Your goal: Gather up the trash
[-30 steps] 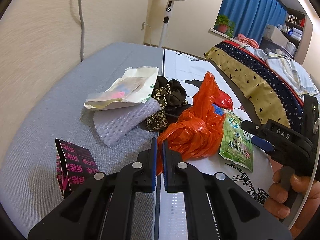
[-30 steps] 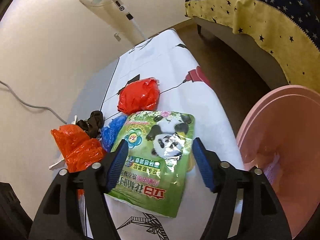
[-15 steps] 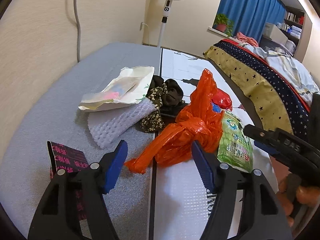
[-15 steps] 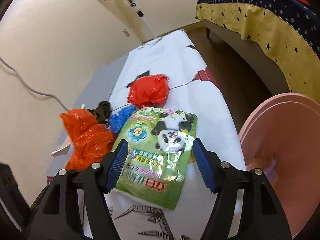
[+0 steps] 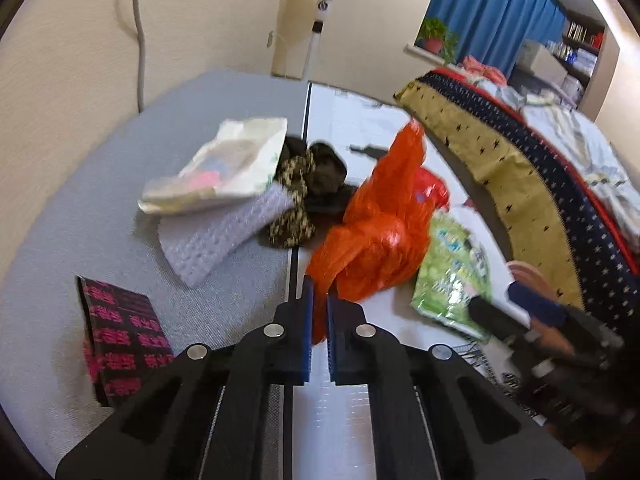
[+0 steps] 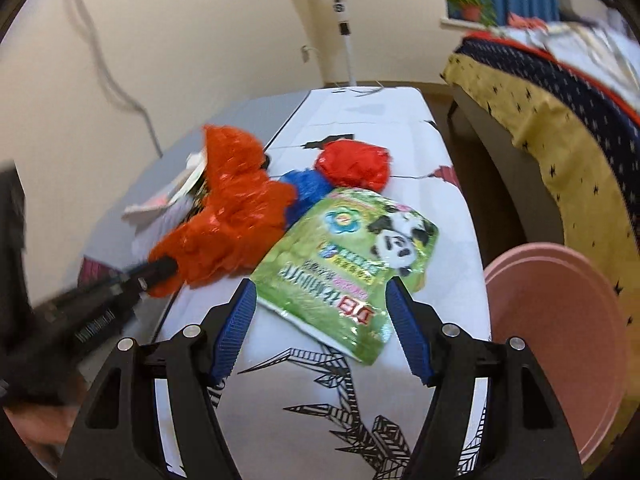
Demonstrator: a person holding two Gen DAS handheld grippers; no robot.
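The bed with its yellow and navy star-print cover runs along the right side of the room, and a standing fan rises against the far wall. In front of them lies a long table, grey on its left half and white with black line drawings on its right. A pink basin sits low beside the table's right edge, between table and bed.

The trash is heaped across the middle of the table. Largest is the orange plastic bag, crumpled and reaching up to a point. Just right of it lies a green panda pouch, flat on the white half. On the grey half are a cream paper packet resting on a white bubble-wrap piece, a dark patterned cloth bundle touching both, and a black box with pink print lying apart near the front. Behind the pouch sit a red crumpled bag and a smaller blue wad.

The left gripper is clenched on the near tail of the orange plastic bag (its blue pads pinch the film between them). The right gripper stands released, jaws wide, with the pouch's near edge between the pads but not pressed by them.
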